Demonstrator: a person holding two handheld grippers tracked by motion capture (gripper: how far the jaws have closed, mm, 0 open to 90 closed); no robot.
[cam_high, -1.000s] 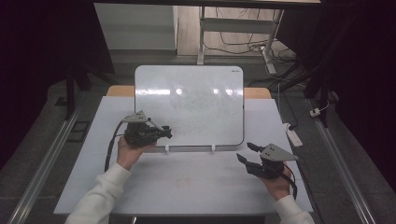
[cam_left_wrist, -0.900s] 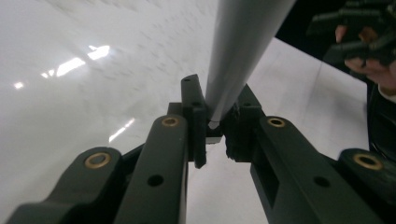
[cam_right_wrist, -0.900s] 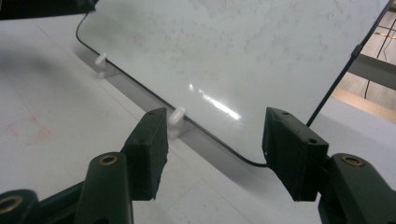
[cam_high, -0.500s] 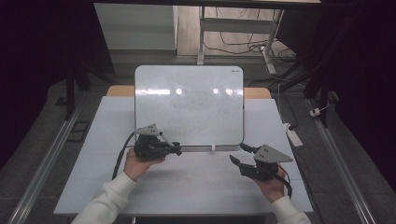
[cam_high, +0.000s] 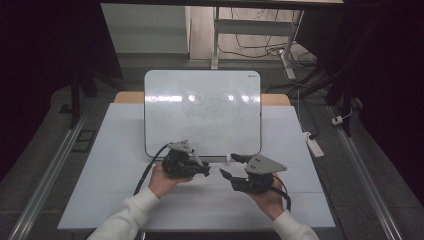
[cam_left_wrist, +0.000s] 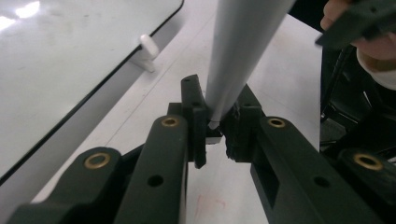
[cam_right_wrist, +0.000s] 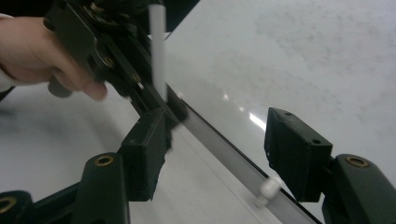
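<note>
Here, my left gripper (cam_high: 204, 170) clamps the white marker (cam_left_wrist: 243, 51); my right gripper (cam_high: 227, 167), jaws wide and empty, nears it, uncapping pending.

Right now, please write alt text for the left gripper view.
The left gripper has its black jaws shut on a white marker above the white table. A whiteboard lies at the left.

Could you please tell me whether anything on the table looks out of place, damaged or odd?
Nothing stands out. The white rectangular whiteboard lies flat and square on the white table, faintly smudged. The left tool grips a white cylindrical marker; the right tool is open.
</note>
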